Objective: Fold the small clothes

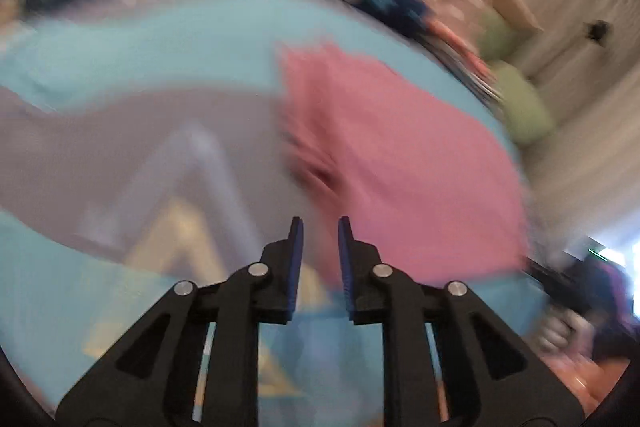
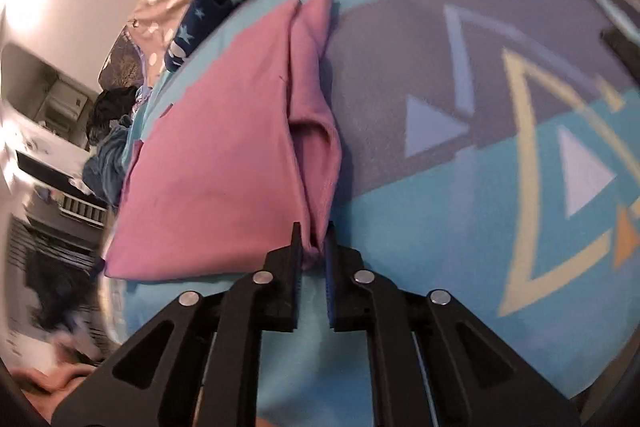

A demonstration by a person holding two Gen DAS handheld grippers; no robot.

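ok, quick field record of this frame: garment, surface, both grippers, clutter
garment: pink garment, partly folded, lying on the blanket
surface: blue blanket with triangle pattern
right gripper: shut on the pink garment's near edge
left gripper: open, holding nothing, over the blanket beside the garment; view motion-blurred
clutter: navy star-print cloth at the blanket's far edge
fold state: one side flap turned over, not finished

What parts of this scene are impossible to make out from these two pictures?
- Left wrist view: motion blur smears the pink garment; its folds are unreadable.
- Right wrist view: the garment's pinched corner is hidden between the right gripper jaws.
- Right wrist view: the dark clothes pile is too small to identify.
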